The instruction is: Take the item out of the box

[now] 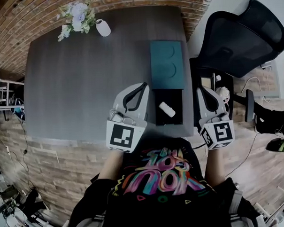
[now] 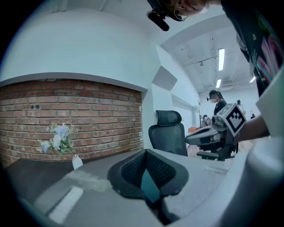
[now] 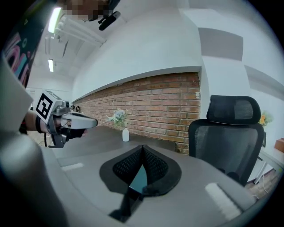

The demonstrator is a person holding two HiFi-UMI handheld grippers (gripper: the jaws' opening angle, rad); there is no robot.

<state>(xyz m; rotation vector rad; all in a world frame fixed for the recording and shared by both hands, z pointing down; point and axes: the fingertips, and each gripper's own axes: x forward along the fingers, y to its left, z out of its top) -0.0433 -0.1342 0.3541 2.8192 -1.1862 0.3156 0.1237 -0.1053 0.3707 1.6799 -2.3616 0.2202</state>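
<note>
A black open box (image 1: 176, 117) lies near the table's front right edge, and a small white item (image 1: 166, 109) rests inside it. Its teal lid (image 1: 166, 65) lies flat just beyond it. My left gripper (image 1: 143, 85) hovers left of the box, its jaws closed tip to tip with nothing held. My right gripper (image 1: 200, 89) hangs just right of the box, off the table's right edge, also shut and empty. In the left gripper view the left gripper (image 2: 145, 153) shows the teal lid (image 2: 148, 184) below its meeting tips. In the right gripper view the right gripper (image 3: 142, 147) looks the same.
The grey table (image 1: 84, 85) carries a white vase (image 1: 103, 27) with pale flowers (image 1: 76, 17) at its far left. A black mesh office chair (image 1: 237, 36) stands to the right of the table. A brick wall (image 3: 146, 106) runs behind it. A person (image 2: 218, 101) stands far off.
</note>
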